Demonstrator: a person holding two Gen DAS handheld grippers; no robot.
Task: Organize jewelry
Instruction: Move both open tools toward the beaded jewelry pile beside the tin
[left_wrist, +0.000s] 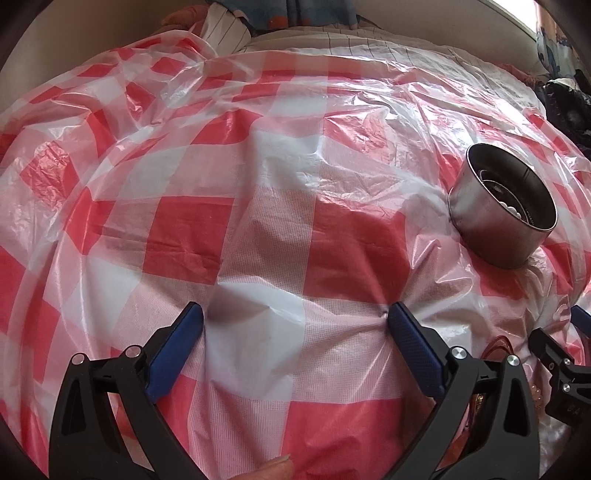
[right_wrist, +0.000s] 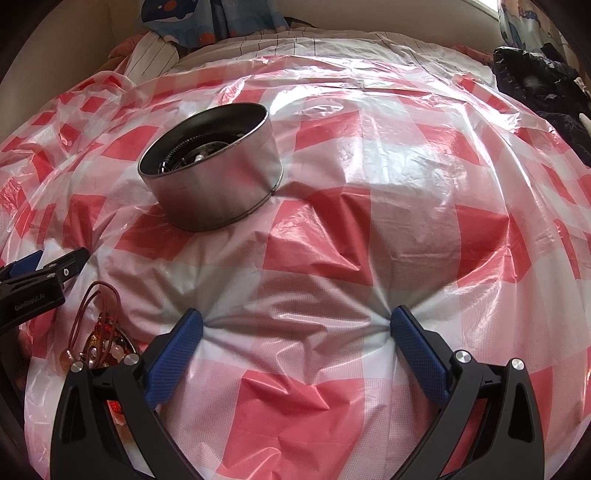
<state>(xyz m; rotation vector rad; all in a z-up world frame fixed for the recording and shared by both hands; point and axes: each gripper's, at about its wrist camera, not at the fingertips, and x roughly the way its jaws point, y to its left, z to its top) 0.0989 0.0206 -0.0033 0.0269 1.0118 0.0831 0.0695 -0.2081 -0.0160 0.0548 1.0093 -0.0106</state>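
Nearest, both the left gripper (left_wrist: 295, 319) and right gripper (right_wrist: 296, 325) rest spread wide on the checked plastic sheet (right_wrist: 369, 166), holding nothing. Between them lies the jewelry (right_wrist: 98, 332), red cord loop pointing far. Farther stands the metal tin (right_wrist: 218, 177), tilted, mouth facing left.

Each tool (left_wrist: 295, 319) (right_wrist: 296, 325) has black arms, blue textured pads and silver screws.

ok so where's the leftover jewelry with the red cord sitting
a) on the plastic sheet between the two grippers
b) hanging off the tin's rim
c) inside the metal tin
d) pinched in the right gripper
a: the red-cord jewelry lies on the checked plastic sheet, short of the metal tin, between the open left gripper and open right gripper.
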